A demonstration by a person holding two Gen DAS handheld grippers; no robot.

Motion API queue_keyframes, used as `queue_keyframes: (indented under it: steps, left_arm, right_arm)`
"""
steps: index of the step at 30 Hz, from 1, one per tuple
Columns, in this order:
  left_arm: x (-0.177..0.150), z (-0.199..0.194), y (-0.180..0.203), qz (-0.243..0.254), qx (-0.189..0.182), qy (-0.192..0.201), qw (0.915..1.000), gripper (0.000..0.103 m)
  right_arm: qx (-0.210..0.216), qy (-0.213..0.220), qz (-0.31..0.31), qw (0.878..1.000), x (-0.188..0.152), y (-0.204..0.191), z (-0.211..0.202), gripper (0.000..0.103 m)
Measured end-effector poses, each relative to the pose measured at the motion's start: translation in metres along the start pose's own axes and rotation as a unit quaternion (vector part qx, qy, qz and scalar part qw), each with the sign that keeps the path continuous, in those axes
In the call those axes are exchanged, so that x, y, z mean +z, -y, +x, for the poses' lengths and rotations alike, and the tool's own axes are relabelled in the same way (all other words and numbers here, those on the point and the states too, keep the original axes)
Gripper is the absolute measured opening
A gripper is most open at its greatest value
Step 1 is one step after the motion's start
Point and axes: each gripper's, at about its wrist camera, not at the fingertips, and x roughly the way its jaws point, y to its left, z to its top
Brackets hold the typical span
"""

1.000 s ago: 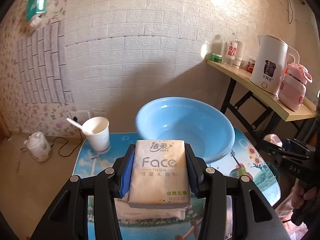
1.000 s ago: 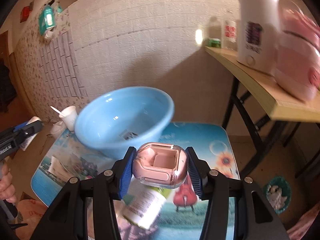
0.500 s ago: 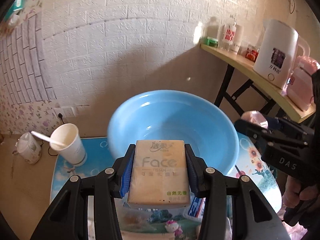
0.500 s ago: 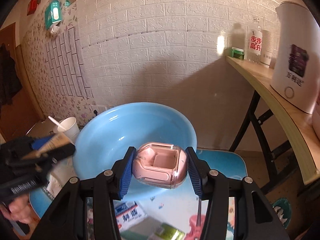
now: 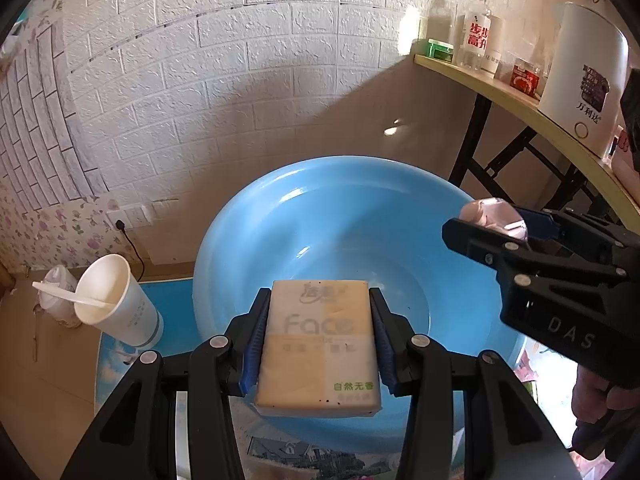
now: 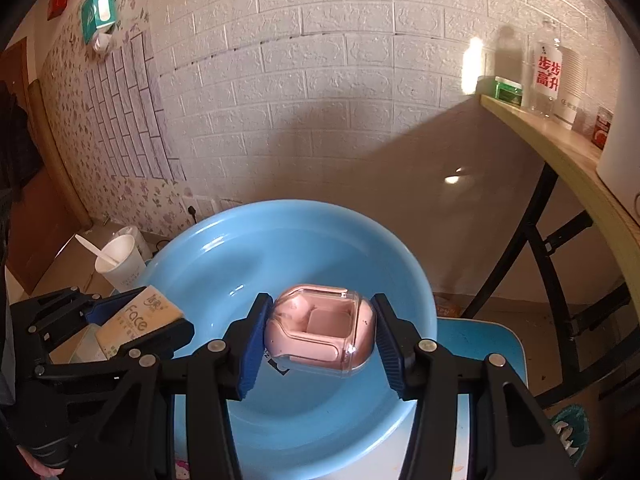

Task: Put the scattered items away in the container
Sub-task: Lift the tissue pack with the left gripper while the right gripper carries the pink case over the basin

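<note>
Now both loads hang over the blue basin (image 5: 344,216), which lies just below and ahead of each hand-held gripper; the left hand-held gripper (image 5: 318,338) clamps a tissue pack (image 5: 318,344) by its long sides, above the near rim. The right hand-held gripper (image 6: 318,330) grips a pink case (image 6: 320,330) with a clear shell, nearer the basin's middle; the pack is cream, printed "Face"; a paper cup (image 5: 116,300) stands on the tabletop (image 5: 172,300).
</note>
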Motion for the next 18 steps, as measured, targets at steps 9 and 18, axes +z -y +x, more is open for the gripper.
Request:
queue_keyframes:
  steps: [9,18]
  left_arm:
    - [0.004,0.023,0.014,0.017,0.001,-0.018,0.9997,0.044]
    - [0.005,0.042,0.022,0.023,0.001,-0.042,0.9989,0.044]
  right_arm:
    - [-0.008,-0.025,-0.018,0.999,-0.002,0.003,0.022,0.051]
    - [-0.011,-0.046,-0.032,0.998,-0.003,-0.002,0.041,0.051]
